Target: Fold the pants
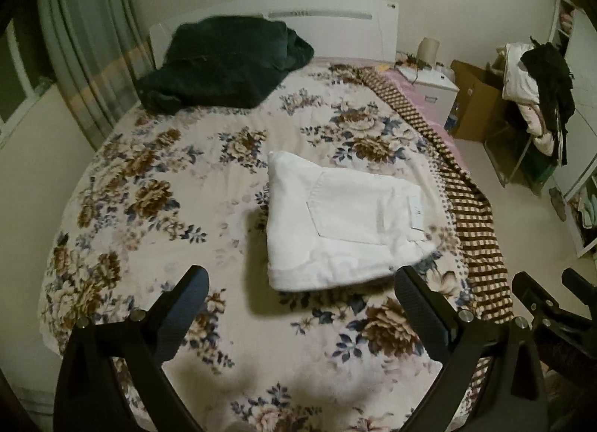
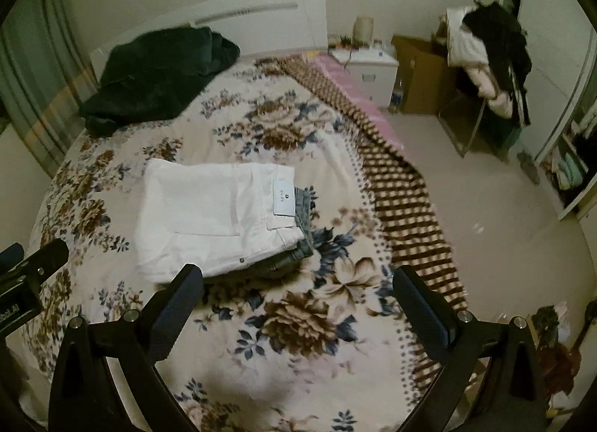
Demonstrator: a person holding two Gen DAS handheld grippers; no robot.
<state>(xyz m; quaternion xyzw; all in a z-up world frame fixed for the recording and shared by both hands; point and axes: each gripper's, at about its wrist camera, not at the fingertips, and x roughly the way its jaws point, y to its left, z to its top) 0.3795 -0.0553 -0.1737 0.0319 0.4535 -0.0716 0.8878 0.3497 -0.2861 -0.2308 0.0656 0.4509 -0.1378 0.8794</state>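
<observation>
White pants (image 1: 343,223) lie folded into a flat rectangle on the floral bedspread (image 1: 156,185), back pocket up. In the right wrist view the white pants (image 2: 212,215) show a waist label, and a grey-blue denim piece (image 2: 304,208) sticks out beneath them. My left gripper (image 1: 302,282) is open and empty, held above the bed just short of the pants' near edge. My right gripper (image 2: 298,279) is open and empty, held above the bed to the right of the pants' near corner. The right gripper also shows in the left wrist view (image 1: 548,294).
A dark green blanket (image 1: 224,66) is heaped near the white headboard (image 1: 321,28). A brown checked blanket (image 1: 474,208) hangs along the bed's right edge. A white nightstand (image 2: 373,70), a cardboard box (image 2: 421,73) and a clothes-laden rack (image 2: 488,58) stand on the floor to the right.
</observation>
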